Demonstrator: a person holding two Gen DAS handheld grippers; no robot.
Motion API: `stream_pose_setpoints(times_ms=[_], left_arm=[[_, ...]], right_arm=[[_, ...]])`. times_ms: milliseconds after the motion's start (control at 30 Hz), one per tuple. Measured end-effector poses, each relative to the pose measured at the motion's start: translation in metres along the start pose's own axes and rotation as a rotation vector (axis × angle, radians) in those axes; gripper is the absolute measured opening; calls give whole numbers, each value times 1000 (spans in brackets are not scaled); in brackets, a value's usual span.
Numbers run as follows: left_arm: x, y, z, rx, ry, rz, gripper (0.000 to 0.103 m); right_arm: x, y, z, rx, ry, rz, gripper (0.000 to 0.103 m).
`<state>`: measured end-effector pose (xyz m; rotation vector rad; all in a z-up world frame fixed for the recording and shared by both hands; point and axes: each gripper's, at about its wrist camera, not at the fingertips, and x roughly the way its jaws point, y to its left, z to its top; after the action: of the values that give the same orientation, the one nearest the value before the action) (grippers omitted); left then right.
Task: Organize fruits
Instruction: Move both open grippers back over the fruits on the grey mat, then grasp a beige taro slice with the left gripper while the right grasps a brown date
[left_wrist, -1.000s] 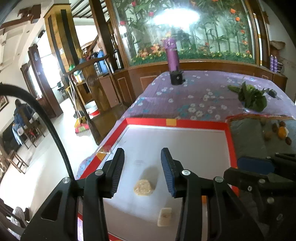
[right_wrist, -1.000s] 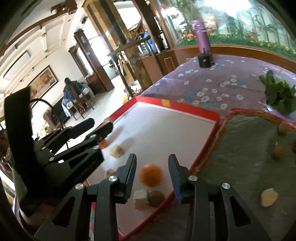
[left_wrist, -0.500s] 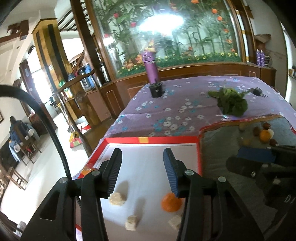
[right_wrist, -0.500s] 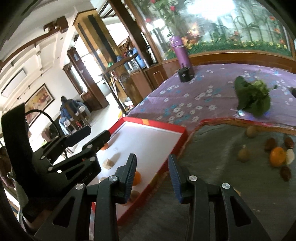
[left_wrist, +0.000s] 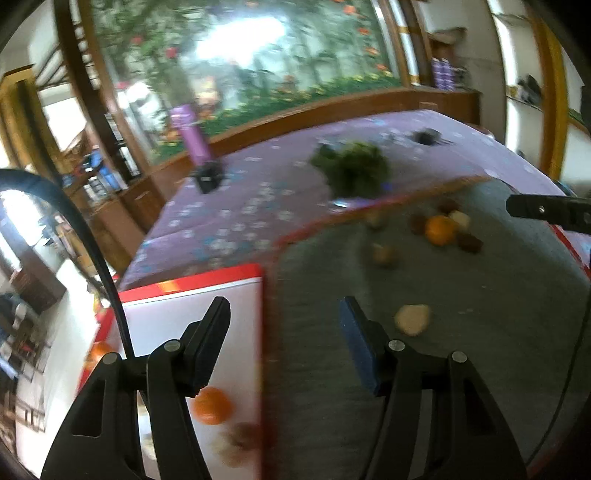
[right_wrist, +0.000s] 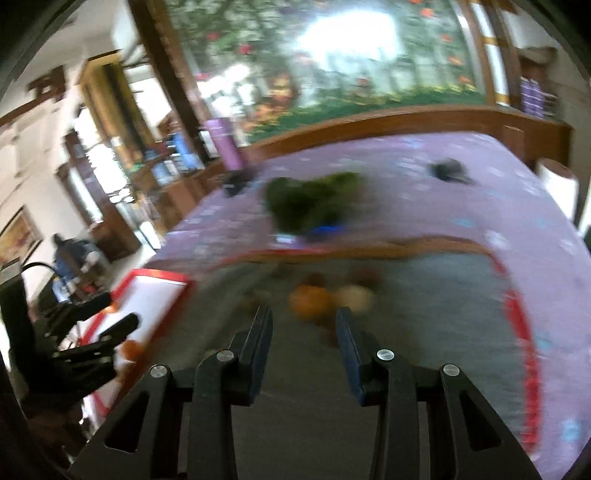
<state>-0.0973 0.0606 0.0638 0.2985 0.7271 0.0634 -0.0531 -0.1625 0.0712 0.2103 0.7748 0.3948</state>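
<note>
Grey mat (right_wrist: 424, 295): round orange fruit (right_wrist: 310, 301), blurred, possibly tangerine.

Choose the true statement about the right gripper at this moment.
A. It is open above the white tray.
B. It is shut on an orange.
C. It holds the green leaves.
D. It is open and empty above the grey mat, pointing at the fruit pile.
D: the right gripper has its jaws apart with nothing between them, over the grey mat, and the orange lies just ahead of it.
</note>
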Motion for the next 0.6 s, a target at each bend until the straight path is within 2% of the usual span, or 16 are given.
stream_pose_setpoints(times_ms=[133,267,433,600], left_arm=[[3,-28,8,38,12,-67,62],[12,-48,13,76,27,-88,63],[22,-53,11,84,60,-119,63],[34,-52,8,67,92,-147,63]], right_arm=[[-3,-38,-5,20,29,-60,39],[5,-48,-4,18,65,-48,39],[31,-28,4,-41,125,2,41],[62,-8,2,-114,211,-29,41]])
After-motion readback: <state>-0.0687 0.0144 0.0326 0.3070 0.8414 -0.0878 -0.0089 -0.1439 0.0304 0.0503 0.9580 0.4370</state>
